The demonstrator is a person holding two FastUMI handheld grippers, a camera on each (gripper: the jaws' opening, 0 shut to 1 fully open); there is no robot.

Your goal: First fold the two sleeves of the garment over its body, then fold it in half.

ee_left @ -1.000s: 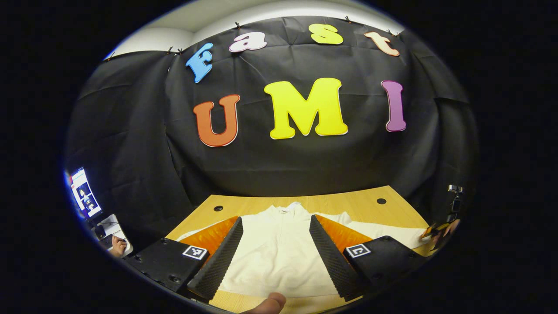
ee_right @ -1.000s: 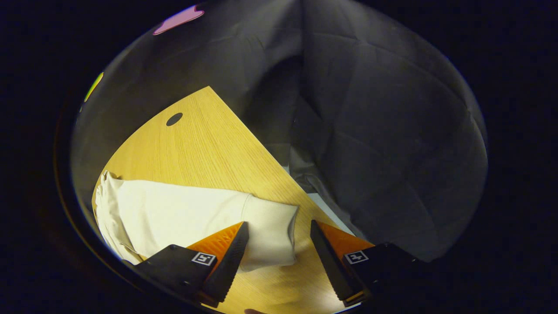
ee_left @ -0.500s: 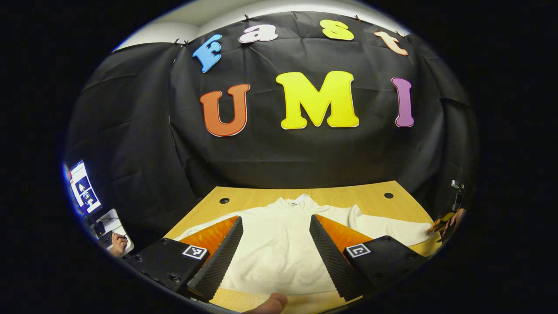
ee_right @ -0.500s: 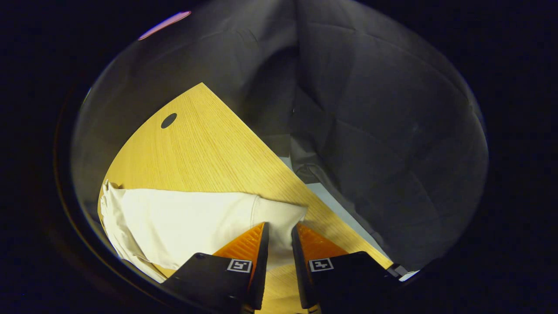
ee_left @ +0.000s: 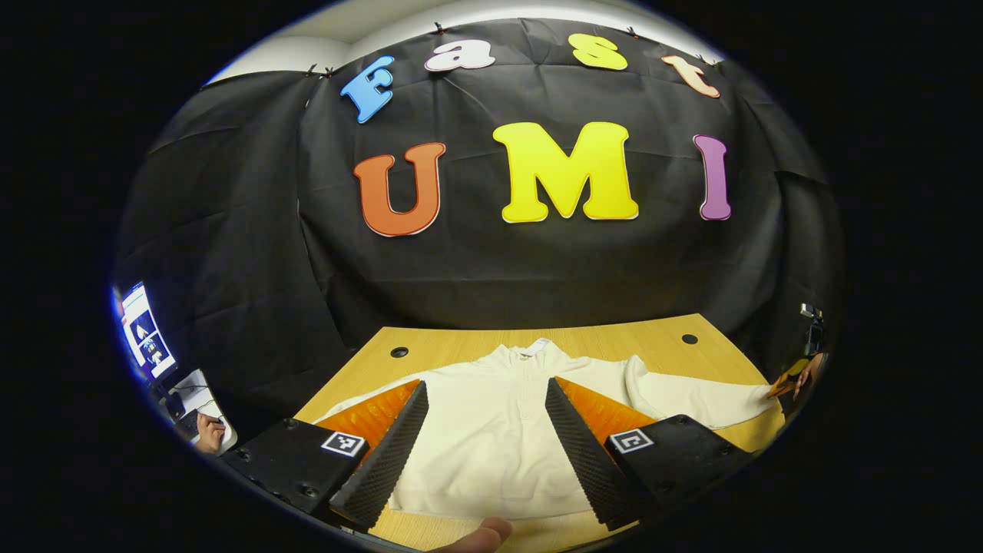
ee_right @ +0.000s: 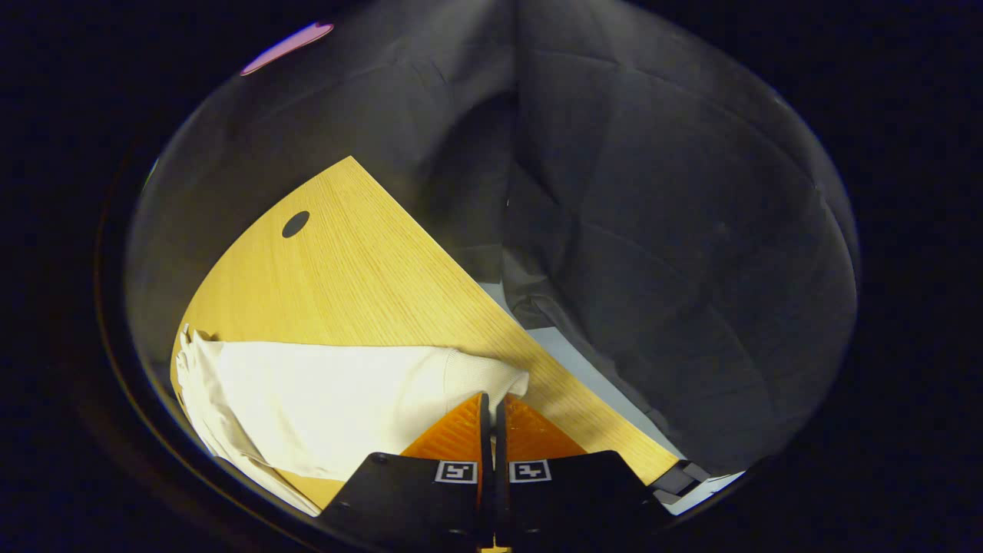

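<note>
A cream long-sleeved garment [ee_left: 491, 438] lies flat on the wooden table [ee_left: 599, 346], collar toward the wall, both sleeves spread out. My left gripper [ee_left: 486, 388] is open above the garment's lower body, with cloth showing between its fingers. In the right gripper view the right sleeve [ee_right: 330, 392] lies across the table [ee_right: 361, 261], and my right gripper [ee_right: 491, 399] is shut on its cuff [ee_right: 484, 375]. In the left gripper view that gripper [ee_left: 785, 382] and the hand holding it sit at the end of the right sleeve [ee_left: 691, 399].
Two round holes [ee_left: 398, 352] [ee_left: 689, 339] mark the table's back corners. The table's right edge [ee_right: 537, 361] runs just past the cuff, with pale floor beyond. A monitor [ee_left: 146, 338] and a person's hand [ee_left: 206, 434] are at far left. A thumb [ee_left: 484, 530] shows at the bottom.
My right gripper's fingers went from wide apart to closed on the sleeve cuff. The left gripper pulled back slightly, so more of the garment shows; it stayed open.
</note>
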